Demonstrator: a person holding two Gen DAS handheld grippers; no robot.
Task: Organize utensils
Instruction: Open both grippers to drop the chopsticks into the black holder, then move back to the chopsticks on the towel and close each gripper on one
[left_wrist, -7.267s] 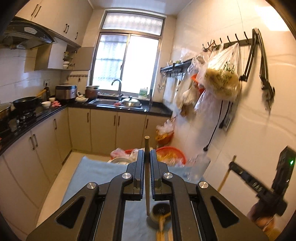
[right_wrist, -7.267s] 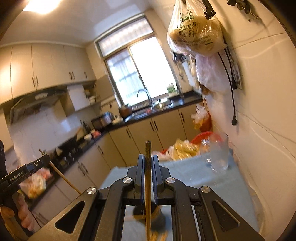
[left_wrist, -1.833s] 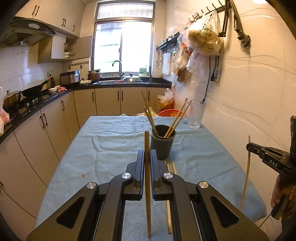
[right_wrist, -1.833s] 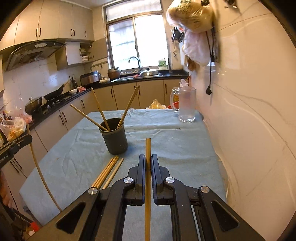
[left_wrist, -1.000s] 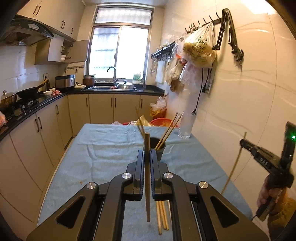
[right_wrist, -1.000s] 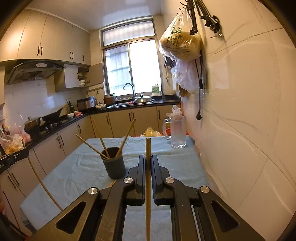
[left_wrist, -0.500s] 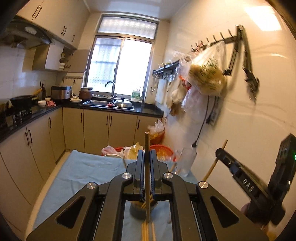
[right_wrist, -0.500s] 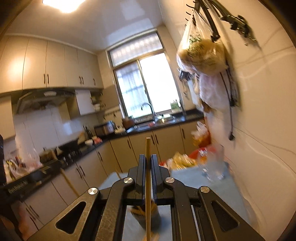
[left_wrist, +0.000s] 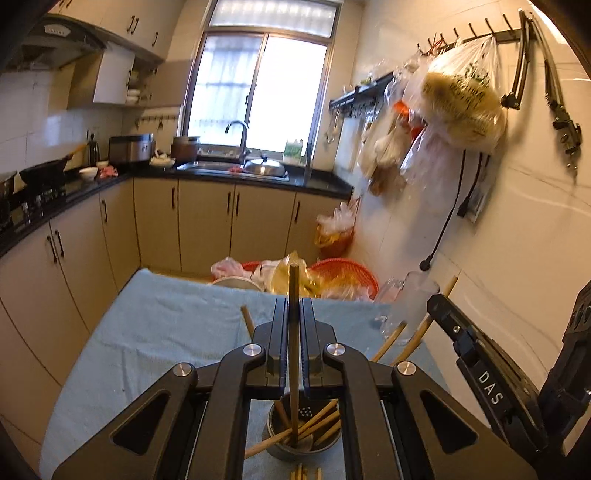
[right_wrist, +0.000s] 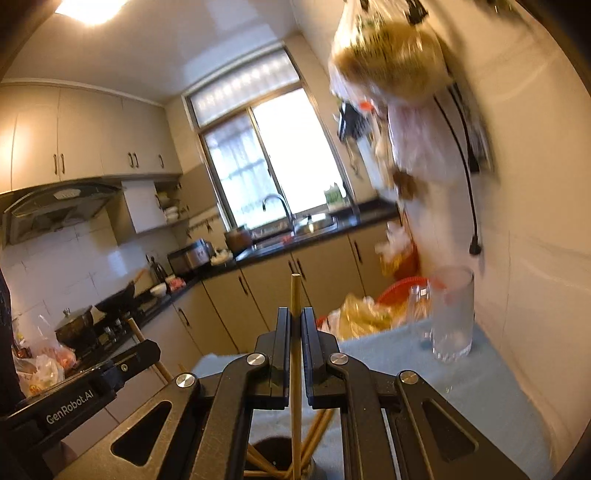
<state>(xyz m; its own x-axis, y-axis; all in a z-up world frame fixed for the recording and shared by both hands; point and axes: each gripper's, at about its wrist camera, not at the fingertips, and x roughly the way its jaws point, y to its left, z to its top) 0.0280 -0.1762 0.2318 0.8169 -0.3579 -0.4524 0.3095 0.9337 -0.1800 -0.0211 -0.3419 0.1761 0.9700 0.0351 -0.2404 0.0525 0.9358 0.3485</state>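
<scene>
Chopsticks are pinched upright, one thin bamboo chopstick (left_wrist: 293, 332) in each black gripper, left (left_wrist: 294, 325) and right (right_wrist: 294, 332), over the dark round holder cup (left_wrist: 295, 445) near the blue-clothed tabletop's (left_wrist: 155, 332) near edge; release only once both tips are inside the rim.

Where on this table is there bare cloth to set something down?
The blue cloth left of the left gripper is bare out to its edge. Crowded: the chopstick cup, loose chopsticks before it, and the glass jug by the wall.
</scene>
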